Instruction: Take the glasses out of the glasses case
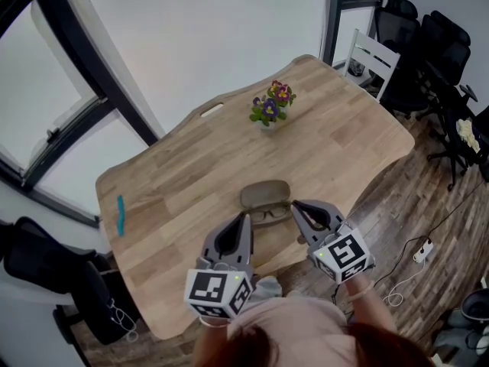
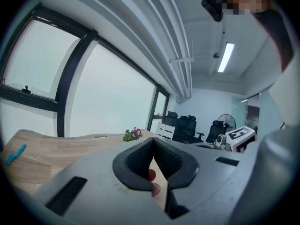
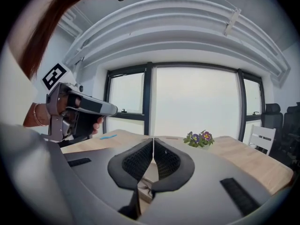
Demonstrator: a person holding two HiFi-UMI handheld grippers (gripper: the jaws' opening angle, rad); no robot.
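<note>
The glasses [image 1: 269,213] lay centre frame on the table [image 1: 191,174], just below the case [image 1: 265,193], between my left gripper [image 1: 246,218] and right gripper [image 1: 295,205]. Both had their jaws together on nothing. I judged that a nudge from those closed tips could slide the glasses toward the table's near edge.

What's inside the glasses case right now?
Its inside is hidden: the glasses case looks closed in the head view. The glasses lie outside it, on the table just in front of it.
</note>
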